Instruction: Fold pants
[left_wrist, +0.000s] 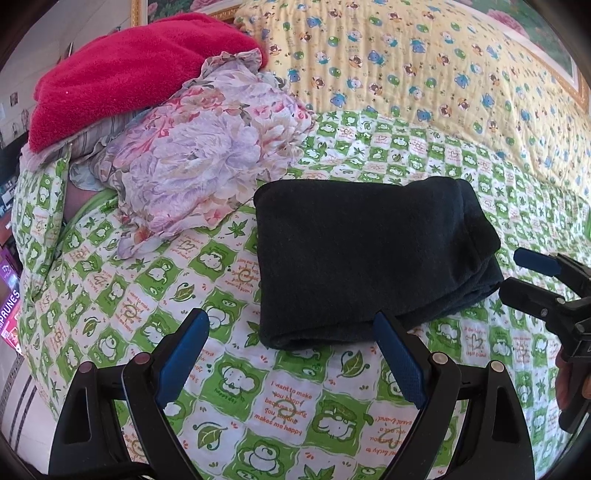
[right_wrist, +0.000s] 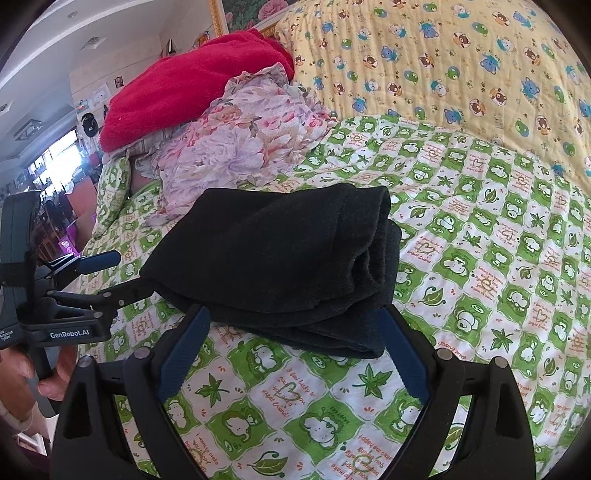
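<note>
At the far left end of the bed, a red fleece blanket is heaped on a floral cloth, both lying on the green-and-white checked quilt. Just right of that heap, near the middle of the quilt, sit the dark pants, folded into a thick rectangular bundle; their stacked layers show along the right side, and the floral cloth's edge lies close beside their far left corner. The left gripper hovers at the near edge of the bundle with its blue-padded fingers spread wide and nothing between them; its right finger stands against the cloth's near edge, though contact cannot be judged. The right gripper is likewise spread apart and empty, its fingers on either side of the bundle's near right corner. Along the far edge of the bed runs a yellow quilt printed with bears. A hand grips the left gripper's handle in the right wrist view.
</note>
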